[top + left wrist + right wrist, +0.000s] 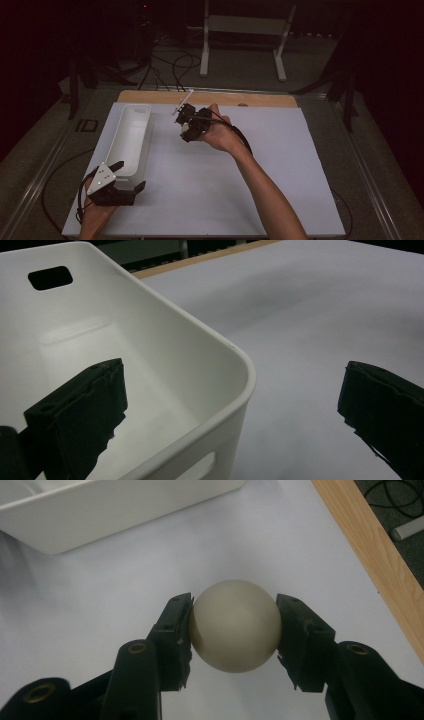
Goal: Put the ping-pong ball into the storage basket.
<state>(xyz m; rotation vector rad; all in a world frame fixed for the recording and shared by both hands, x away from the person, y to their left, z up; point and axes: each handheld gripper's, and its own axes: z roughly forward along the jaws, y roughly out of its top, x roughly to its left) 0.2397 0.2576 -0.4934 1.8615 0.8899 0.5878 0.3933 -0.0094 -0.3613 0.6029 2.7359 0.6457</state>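
**Ball held over the white board, bin corner between open jaws**

The right gripper (186, 121) sits out over the middle of the white tabletop board (240, 180), forearm stretched diagonally from the near edge, wrist bent toward the long white plastic bin (131, 137). Its own view shows what the high view hides: a smooth cream-coloured ball (235, 625) clamped between both black pads, above the board, near the pale wooden table edge (372, 555). The left gripper (129, 177) rests at the bin's near end, jaws spread wide, one inside the bin, one outside, straddling its rounded corner (240, 365) without pressing.
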